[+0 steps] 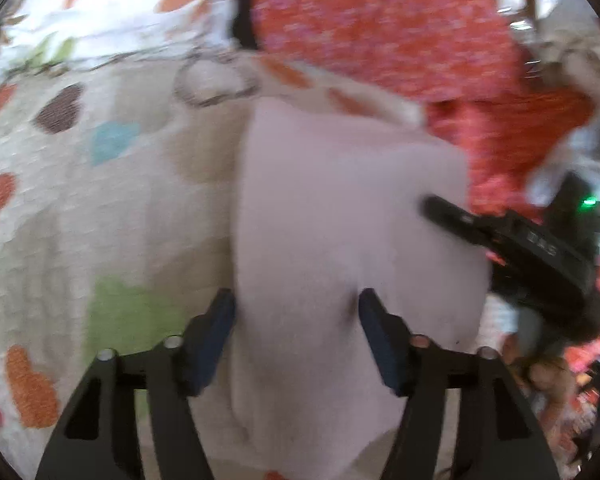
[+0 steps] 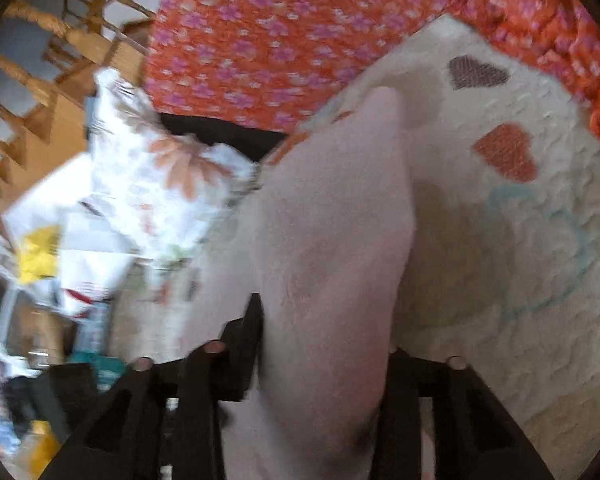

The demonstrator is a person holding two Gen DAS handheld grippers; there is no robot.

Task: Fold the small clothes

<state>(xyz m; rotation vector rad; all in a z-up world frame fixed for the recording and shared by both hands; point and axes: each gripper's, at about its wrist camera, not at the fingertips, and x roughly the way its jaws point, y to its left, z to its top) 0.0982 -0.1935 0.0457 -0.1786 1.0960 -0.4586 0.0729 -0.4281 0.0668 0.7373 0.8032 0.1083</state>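
Note:
A small pale pink garment [image 1: 340,216] hangs lifted over a cream bedspread with coloured hearts [image 1: 60,200]. My left gripper [image 1: 296,320] has its blue pads on either side of a bunched part of the cloth and grips it. My right gripper shows in the left wrist view [image 1: 500,236] as a black finger pinching the garment's right edge. In the right wrist view the same pink garment [image 2: 332,240] fills the gap of my right gripper [image 2: 324,344], which is shut on it; its right finger is hidden by cloth.
An orange blanket with pink flowers [image 2: 260,40] lies at the far side of the bedspread [image 2: 520,260]. A white floral pillow [image 2: 164,184] lies at the left. A wooden stair railing [image 2: 40,60] and floor clutter are beyond the bed.

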